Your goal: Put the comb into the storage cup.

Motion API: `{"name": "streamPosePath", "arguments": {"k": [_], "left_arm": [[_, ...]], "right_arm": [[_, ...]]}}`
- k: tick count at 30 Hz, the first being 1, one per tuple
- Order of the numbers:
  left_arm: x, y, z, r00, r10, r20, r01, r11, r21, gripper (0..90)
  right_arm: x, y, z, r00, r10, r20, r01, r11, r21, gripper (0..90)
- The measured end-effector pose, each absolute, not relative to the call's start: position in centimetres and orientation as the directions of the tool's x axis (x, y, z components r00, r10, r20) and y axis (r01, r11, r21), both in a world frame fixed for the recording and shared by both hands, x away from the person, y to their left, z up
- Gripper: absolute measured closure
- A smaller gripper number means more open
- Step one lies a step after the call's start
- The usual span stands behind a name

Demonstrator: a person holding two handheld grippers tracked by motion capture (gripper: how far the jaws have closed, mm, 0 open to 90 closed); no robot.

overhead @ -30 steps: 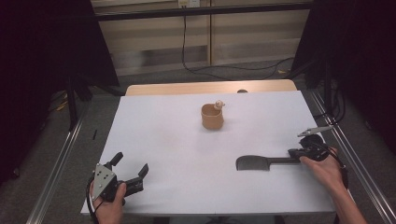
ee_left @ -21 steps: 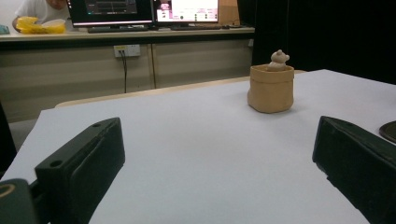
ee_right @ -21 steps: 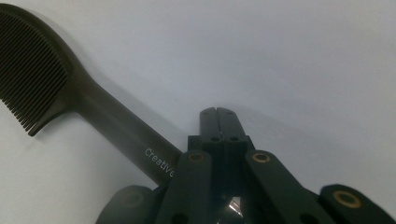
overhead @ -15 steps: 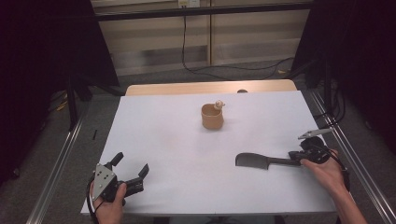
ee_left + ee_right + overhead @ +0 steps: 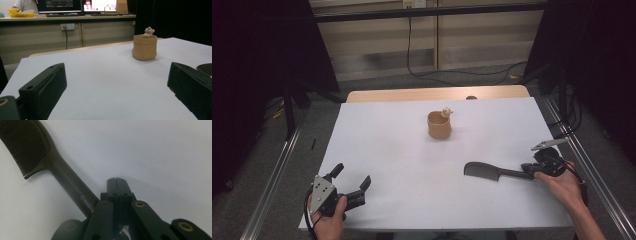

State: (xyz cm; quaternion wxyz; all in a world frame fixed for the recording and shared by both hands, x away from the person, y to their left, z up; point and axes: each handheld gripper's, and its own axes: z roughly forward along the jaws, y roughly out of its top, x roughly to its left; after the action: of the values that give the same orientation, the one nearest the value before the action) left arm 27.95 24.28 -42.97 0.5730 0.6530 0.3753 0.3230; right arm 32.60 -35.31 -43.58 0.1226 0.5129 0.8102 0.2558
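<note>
Item: black comb (image 5: 492, 172), plastic, lying flat on the white worktop (image 5: 402, 150), in front of and to the right of the tan pot (image 5: 439, 125), well apart from it.

High view: the comb's toothed head points left and its slim handle runs right to the right tool (image 5: 532, 170), held in a hand (image 5: 562, 185). The left tool (image 5: 349, 182) rests at the worktop's near left corner, far from the pot, in the other hand (image 5: 329, 220), with a grey three-cornered plate on top.

Right gripper view: fine, close-set teeth along one edge of the comb (image 5: 37, 152); a smooth, rounded handle printed "Creative" passes beside the right tool (image 5: 117, 181), whose tips are pressed together with nothing between them. Whether the handle is caught lower down cannot be told.

Left gripper view: the left tool (image 5: 115, 87) stands spread wide, blocky matte-black jaws, bare worktop (image 5: 105, 75) between them. Beyond, the pot (image 5: 145, 47) shows as a soft, squat, sack-like cylinder with a small pale bear-shaped figure (image 5: 149, 32) at its rim.
</note>
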Motion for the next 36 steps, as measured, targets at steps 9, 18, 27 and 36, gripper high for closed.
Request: {"name": "streamPosePath", "arguments": {"k": [9, 18, 27, 36], "left_arm": [[28.0, 24.3, -43.0, 0.51, 0.86, -0.002, 0.121, -0.069, 0.99, 2.4], [28.0, 24.3, -43.0, 0.512, 0.859, -0.006, 0.122, -0.066, 0.99, 2.4], [28.0, 24.3, -43.0, 0.513, 0.858, -0.008, 0.121, -0.063, 0.991, 2.4], [28.0, 24.4, -42.9, 0.511, 0.86, -0.006, 0.12, -0.065, 0.991, 2.4]], "right_arm": [[32.5, -35.4, -43.6, -0.451, 0.89, 0.073, 0.769, 0.345, 0.539, 90.0], [32.3, -35.7, -43.7, -0.436, 0.894, 0.103, 0.774, 0.314, 0.55, 90.0], [32.1, -36.5, -43.1, -0.444, 0.886, 0.133, 0.696, 0.248, 0.674, 89.4], [30.9, -37.1, -41.8, -0.418, 0.898, 0.135, 0.624, 0.176, 0.762, 65.2]]}}
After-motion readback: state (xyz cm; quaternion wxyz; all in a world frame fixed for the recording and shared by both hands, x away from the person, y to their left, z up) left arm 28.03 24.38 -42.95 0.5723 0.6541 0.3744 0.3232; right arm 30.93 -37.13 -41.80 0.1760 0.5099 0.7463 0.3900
